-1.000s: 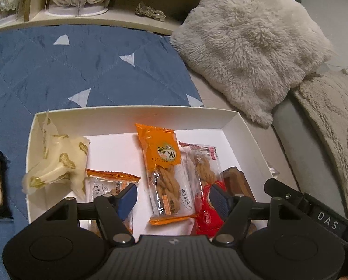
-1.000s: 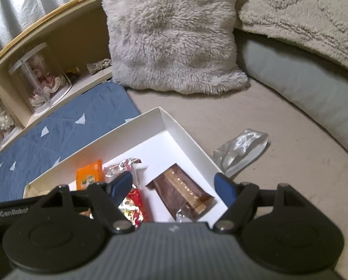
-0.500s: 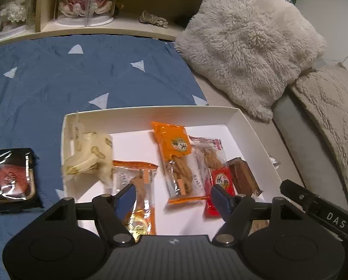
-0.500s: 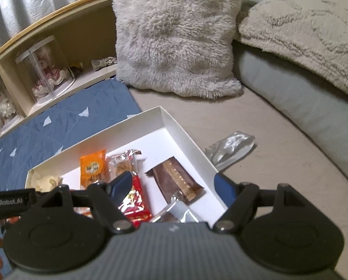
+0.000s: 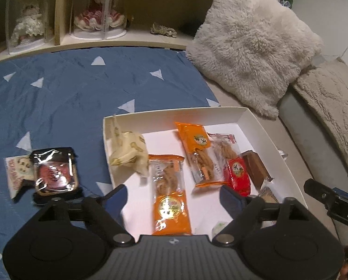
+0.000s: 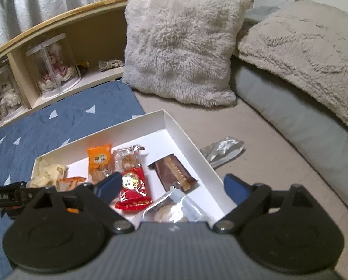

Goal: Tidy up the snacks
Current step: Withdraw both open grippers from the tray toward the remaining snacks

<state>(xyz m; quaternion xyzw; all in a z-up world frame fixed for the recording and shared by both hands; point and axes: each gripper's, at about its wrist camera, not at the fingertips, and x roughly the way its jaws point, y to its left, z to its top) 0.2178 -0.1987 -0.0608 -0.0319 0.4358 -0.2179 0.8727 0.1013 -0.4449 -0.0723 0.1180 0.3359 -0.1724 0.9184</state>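
While both claws gape wide with nothing between their blue pads, the left claw (image 5: 172,197) hangs low in the frame over the white box (image 5: 270,140), where orange twist-snack packets (image 5: 170,192), a red packet (image 5: 237,173) and a brown bar (image 5: 254,169) lie. At left, a dark-wrapped snack (image 5: 53,171) lies on the blue quilt (image 5: 80,88). Right claw (image 6: 172,187) sits at lower centre; a silver pouch (image 6: 223,150) lies right of the box.

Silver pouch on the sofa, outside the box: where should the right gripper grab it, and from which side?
Take the silver pouch across its narrow width near the middle, coming straight down from above with the right gripper, which is open. It lies flat on the sofa cushion, apart from the box wall, its long axis roughly left-right, so the jaws probably fit best front-to-back.
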